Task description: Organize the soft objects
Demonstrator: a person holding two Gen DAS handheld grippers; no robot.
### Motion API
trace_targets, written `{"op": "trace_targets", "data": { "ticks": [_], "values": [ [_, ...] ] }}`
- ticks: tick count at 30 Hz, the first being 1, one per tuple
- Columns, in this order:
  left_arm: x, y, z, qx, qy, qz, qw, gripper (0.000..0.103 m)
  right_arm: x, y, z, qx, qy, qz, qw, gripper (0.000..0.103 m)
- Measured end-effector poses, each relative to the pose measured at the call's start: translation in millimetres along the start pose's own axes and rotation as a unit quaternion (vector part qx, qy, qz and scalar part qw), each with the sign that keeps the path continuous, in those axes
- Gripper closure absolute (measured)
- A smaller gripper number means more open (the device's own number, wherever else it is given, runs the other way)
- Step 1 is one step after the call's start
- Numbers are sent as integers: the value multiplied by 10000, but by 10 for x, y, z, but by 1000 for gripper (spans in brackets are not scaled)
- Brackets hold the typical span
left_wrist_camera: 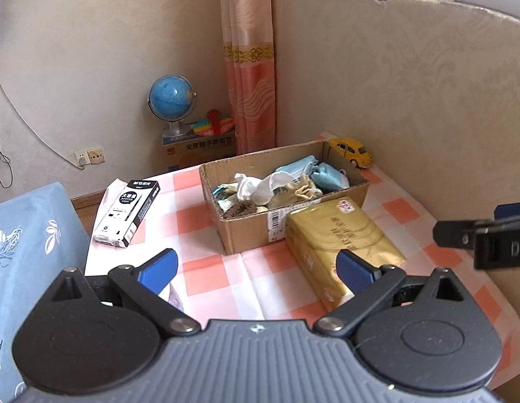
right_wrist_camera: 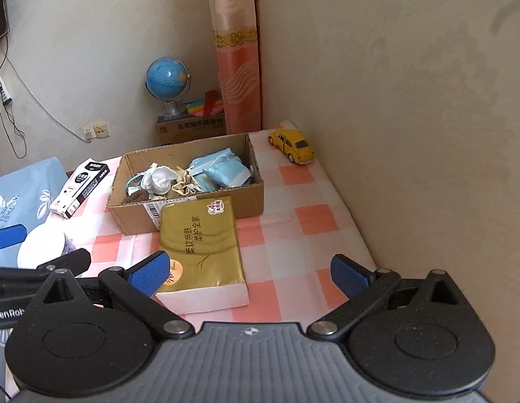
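Observation:
An open cardboard box (left_wrist_camera: 246,231) (right_wrist_camera: 132,216) stands on the checked table and holds several soft items: blue face masks (left_wrist_camera: 323,171) (right_wrist_camera: 223,169), a white cloth (left_wrist_camera: 256,186) (right_wrist_camera: 157,178), a beige pouch (left_wrist_camera: 298,189) (right_wrist_camera: 186,188) and a brown fuzzy piece (left_wrist_camera: 238,211) (right_wrist_camera: 137,196). A gold tissue pack (left_wrist_camera: 340,238) (right_wrist_camera: 199,238) lies in front of the box. My left gripper (left_wrist_camera: 256,270) is open and empty, near the pack's left side. My right gripper (right_wrist_camera: 249,273) is open and empty, above the pack's near end.
A black and white pen box (left_wrist_camera: 127,213) (right_wrist_camera: 80,188) lies left of the cardboard box. A yellow toy car (left_wrist_camera: 350,152) (right_wrist_camera: 293,146) sits at the back by the wall. A white bowl (right_wrist_camera: 43,247) is at the left. A globe (left_wrist_camera: 172,100) (right_wrist_camera: 167,80) stands behind the table.

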State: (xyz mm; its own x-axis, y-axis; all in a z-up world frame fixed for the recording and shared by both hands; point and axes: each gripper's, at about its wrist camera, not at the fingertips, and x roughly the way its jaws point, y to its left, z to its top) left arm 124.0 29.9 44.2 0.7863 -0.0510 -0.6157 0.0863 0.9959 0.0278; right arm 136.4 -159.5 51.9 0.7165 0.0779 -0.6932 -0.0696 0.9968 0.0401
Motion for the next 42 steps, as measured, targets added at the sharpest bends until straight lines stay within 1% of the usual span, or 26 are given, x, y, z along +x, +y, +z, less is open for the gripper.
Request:
{"op": "trace_targets", "data": {
  "ticks": [3,11,42],
  "values": [
    [-53,-37,21,-23,-17,11,10000,3,-66,-12,-3,14,-61,91,9999,0],
    [-150,-62,57,-111,-98,52,9999,2,-187,7,-22,-73,-197,133,9997,0],
    [-161,-92,57,-114,-98,36,9999,2,-174,17,-74,-105,-161,105,9998,0]
  ]
}}
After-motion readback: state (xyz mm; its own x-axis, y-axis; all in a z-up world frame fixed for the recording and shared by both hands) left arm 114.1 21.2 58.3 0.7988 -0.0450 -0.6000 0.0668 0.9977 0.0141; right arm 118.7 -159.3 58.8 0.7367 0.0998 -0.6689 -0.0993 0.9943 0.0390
